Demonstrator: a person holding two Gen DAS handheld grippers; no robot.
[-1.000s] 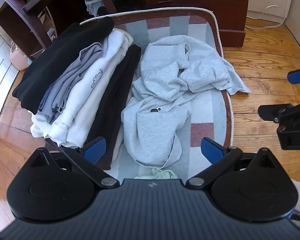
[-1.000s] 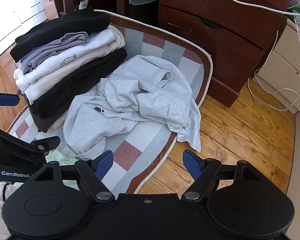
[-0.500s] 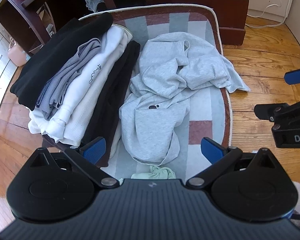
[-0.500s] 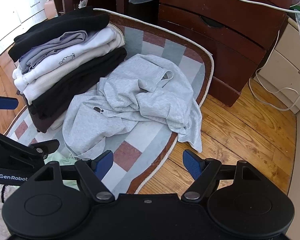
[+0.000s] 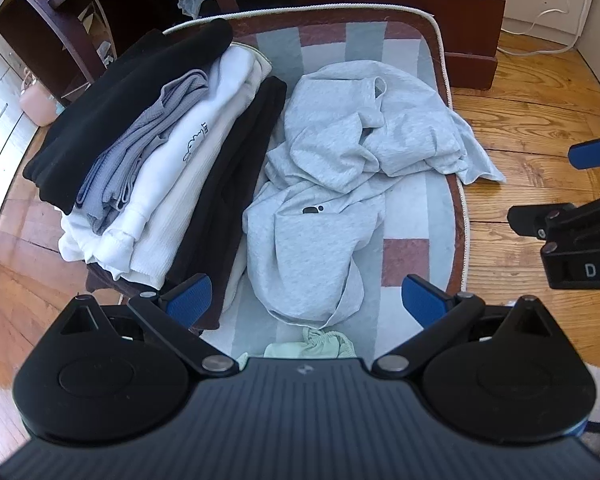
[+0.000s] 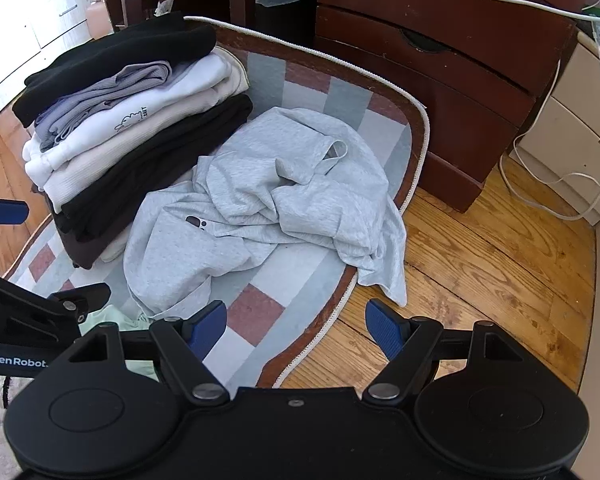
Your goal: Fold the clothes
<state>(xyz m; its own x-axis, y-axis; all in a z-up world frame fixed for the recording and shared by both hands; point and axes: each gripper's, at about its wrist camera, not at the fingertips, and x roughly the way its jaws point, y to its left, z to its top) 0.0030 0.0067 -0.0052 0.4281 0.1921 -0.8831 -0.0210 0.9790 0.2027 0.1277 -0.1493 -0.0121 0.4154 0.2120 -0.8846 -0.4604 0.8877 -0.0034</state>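
Note:
A crumpled light grey shirt [image 5: 340,184] lies on a checked rug [image 5: 416,208]; one corner hangs over the rug's right edge onto the wood floor. It also shows in the right wrist view [image 6: 268,204]. A stack of folded clothes [image 5: 152,152], black, grey and white, sits on the rug to its left, also in the right wrist view [image 6: 132,120]. My left gripper [image 5: 306,300] is open and empty above the shirt's near end. My right gripper [image 6: 296,324] is open and empty above the rug's near edge.
A pale green garment [image 5: 312,342] lies at the rug's near end. A dark wooden dresser [image 6: 440,64] stands behind the rug, with white cables [image 6: 556,176] on the floor to its right. A dark chair frame [image 5: 60,8] stands at far left.
Both grippers have drawn back and up a little, so the rug and clothes appear slightly farther. Nothing on the rug has moved.

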